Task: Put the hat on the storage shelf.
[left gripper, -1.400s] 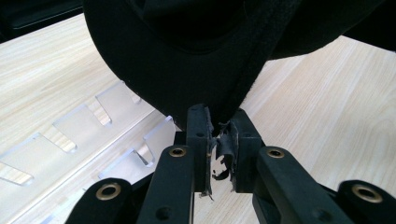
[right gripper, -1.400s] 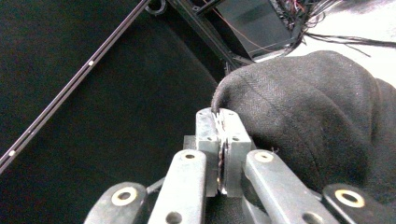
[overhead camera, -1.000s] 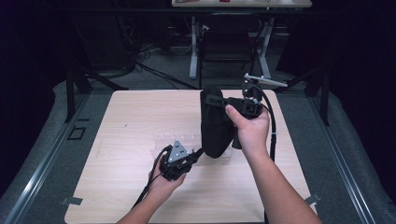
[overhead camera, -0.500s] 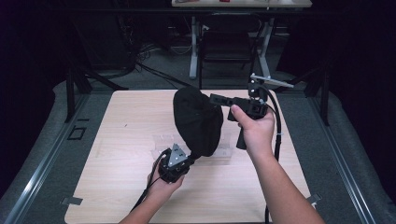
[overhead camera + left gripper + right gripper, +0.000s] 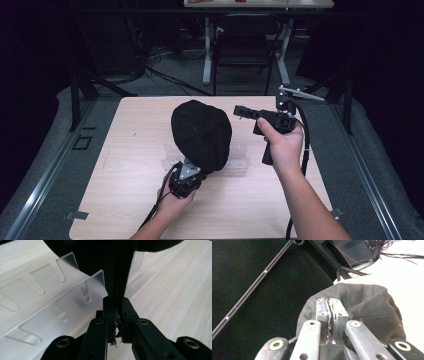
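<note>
Fabric of the black cap (image 5: 201, 134) sits clamped in the left tool (image 5: 117, 315) above the clear rack (image 5: 53, 293), right tool (image 5: 241, 110) closed, empty, apparently mid-task.

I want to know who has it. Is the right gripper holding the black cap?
No, the right gripper is shut beside the black cap, apart from it.

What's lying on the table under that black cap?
Under the black cap, held up by the left gripper, a clear plastic rack with slots lies on the wooden table. The cap hides the rack's middle.
</note>
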`<state>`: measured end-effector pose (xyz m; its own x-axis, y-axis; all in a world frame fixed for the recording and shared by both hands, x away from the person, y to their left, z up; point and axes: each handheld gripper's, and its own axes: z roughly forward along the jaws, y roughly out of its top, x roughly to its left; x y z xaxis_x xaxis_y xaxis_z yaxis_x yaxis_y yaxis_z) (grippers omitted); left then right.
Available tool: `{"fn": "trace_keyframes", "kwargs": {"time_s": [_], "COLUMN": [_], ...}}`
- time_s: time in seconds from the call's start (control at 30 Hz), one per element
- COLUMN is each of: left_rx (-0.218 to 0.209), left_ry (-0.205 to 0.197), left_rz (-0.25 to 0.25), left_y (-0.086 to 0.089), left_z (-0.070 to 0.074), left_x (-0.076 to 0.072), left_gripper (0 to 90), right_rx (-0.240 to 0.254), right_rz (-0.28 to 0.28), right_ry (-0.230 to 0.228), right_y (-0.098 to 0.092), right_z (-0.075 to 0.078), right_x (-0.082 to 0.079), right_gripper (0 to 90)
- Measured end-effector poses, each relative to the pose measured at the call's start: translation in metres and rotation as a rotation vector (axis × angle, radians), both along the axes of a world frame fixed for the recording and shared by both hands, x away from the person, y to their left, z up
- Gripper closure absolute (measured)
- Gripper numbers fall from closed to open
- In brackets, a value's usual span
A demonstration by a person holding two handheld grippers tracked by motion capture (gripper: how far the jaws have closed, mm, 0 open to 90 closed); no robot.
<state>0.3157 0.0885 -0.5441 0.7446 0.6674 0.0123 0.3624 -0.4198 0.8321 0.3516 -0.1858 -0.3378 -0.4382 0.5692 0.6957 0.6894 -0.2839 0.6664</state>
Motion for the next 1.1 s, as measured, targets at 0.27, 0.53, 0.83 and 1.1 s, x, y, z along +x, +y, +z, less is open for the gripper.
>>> {"fn": "trace_keyframes", "kwargs": {"time_s": [0.27, 0.53, 0.83, 1.1], "left_rx": [-0.049, -0.085, -0.095, -0.116], "left_ry": [0.028, 0.041, 0.058, 0.075], "left_rz": [0.001, 0.011, 0.029, 0.045], "left_y": [0.008, 0.011, 0.015, 0.02], "left_z": [-0.005, -0.009, -0.01, -0.009], "left_x": [0.003, 0.004, 0.002, 0.001], "left_gripper": [85.4, 84.7, 77.3, 71.3], "right_rx": [-0.019, -0.021, -0.038, -0.064], "right_rz": [-0.036, -0.057, -0.062, -0.077], "right_ry": [0.008, 0.013, 0.009, 0.006], "right_y": [-0.015, -0.023, -0.022, -0.021], "right_z": [-0.013, -0.017, -0.02, -0.022], "right_x": [-0.004, -0.006, -0.009, -0.011], "right_gripper": [85.0, 84.3, 83.7, 83.3]}}
